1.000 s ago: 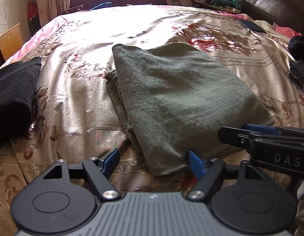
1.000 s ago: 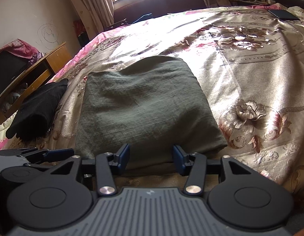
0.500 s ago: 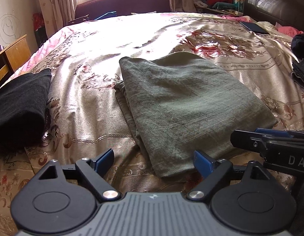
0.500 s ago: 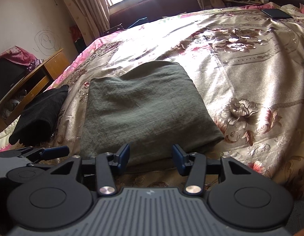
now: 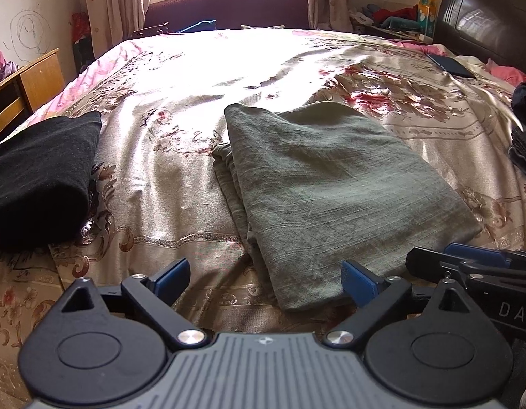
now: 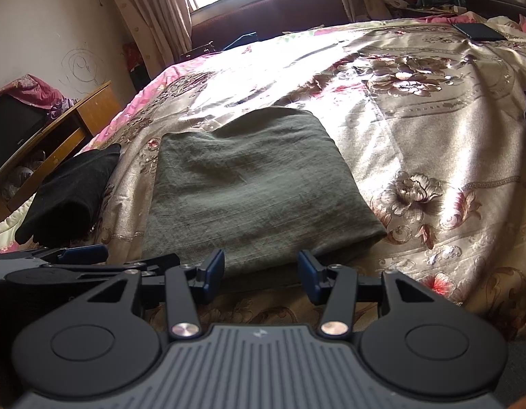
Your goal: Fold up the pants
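Observation:
The olive-green pants [image 5: 334, 191] lie folded into a flat rectangle on the floral bedspread [image 5: 167, 170]; they also show in the right wrist view [image 6: 249, 194]. My left gripper [image 5: 264, 277] is open and empty, just short of the pants' near left corner. My right gripper [image 6: 261, 269] is open and empty at the pants' near edge, not touching the cloth. The right gripper also shows at the lower right of the left wrist view [image 5: 474, 266], and the left gripper at the lower left of the right wrist view [image 6: 82, 255].
A folded black garment [image 5: 38, 177] lies on the bed to the left of the pants. Dark clothes [image 5: 523, 143] sit at the right edge. A dark phone [image 5: 450, 66] lies near the headboard [image 5: 484, 17]. A wooden cabinet [image 6: 75, 119] stands left of the bed.
Both grippers have pulled back and risen from the pants' near edge, so the folded pants look farther away. The left jaws have spread wider. The pants have not moved.

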A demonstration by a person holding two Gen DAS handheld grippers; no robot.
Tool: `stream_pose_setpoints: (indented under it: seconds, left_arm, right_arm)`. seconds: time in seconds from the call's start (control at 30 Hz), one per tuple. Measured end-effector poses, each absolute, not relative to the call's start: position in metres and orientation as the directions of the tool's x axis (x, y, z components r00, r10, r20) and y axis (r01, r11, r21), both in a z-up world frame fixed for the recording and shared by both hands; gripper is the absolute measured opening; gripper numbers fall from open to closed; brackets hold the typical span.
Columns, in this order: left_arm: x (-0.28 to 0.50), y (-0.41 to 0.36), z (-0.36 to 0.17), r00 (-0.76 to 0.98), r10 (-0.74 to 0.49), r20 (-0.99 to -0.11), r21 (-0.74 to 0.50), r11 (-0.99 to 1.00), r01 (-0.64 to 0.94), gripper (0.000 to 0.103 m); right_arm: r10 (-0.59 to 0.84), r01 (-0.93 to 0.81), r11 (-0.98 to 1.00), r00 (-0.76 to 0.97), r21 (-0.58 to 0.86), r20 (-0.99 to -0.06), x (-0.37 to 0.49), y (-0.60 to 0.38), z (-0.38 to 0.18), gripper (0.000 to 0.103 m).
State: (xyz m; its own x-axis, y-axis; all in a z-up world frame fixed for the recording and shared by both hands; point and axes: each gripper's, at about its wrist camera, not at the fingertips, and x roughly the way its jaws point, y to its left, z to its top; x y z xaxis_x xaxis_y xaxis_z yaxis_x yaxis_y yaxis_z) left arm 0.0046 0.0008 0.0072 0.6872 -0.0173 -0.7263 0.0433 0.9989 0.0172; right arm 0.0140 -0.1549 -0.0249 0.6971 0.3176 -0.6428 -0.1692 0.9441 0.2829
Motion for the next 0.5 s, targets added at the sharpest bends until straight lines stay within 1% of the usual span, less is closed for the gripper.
stream_pose_setpoints:
  seconds: [0.27,0.5]
  left_arm:
    - [0.0066,-0.0002,0.0051,0.674,-0.006,-0.739,0.02,0.999,0.031,0.103]
    - [0.0071,-0.0059,0.0039,0.667,0.035,-0.744,0.076,0.997,0.033,0.103]
  right_arm:
    - [0.319,-0.169,0.944,0.692,0.284,-0.648,0.0146,-0.1542,-0.0269,0.049]
    - [0.321,-0.168,0.943,0.683,0.287,-0.656,0.0161,-0.1548,-0.0292,0.049]
